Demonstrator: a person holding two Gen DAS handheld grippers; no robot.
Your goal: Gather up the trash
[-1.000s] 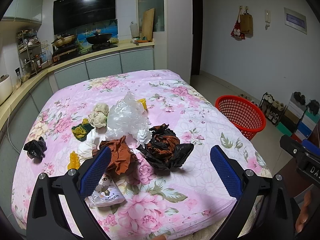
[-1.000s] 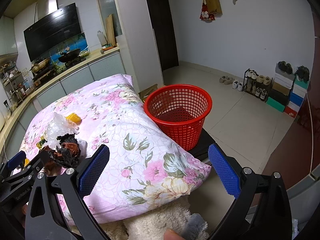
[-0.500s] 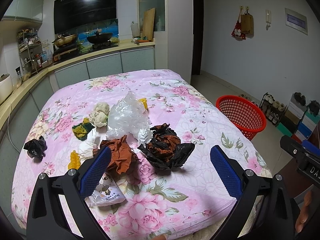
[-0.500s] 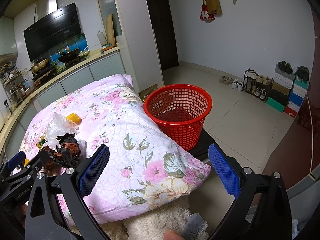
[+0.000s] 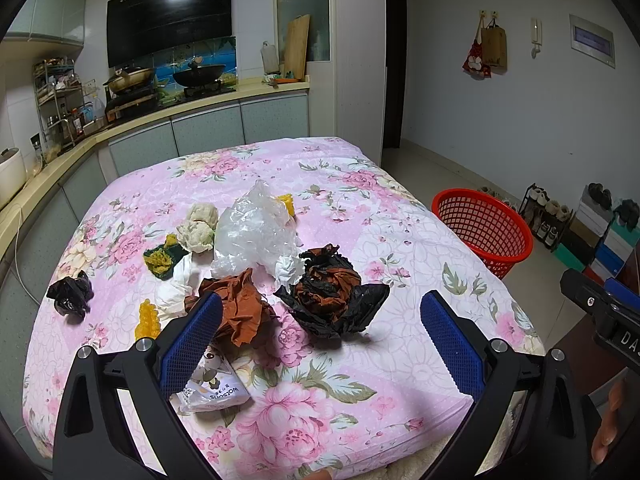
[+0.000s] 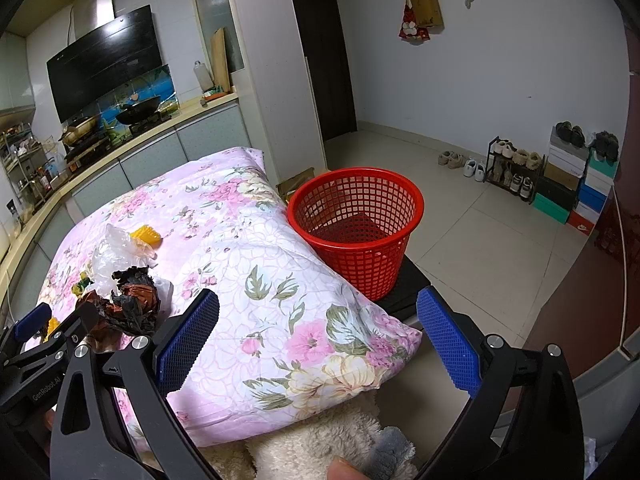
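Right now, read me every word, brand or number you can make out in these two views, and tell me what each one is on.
"Watsons", upside down, on the white packet lying on the floral cover.
"GenRobot.AI" on the left gripper body, seen in the right wrist view.
"DA", cut off by the picture edge, on the right gripper body, seen in the left wrist view.
The wall panel and the shoe boxes: too small to read.
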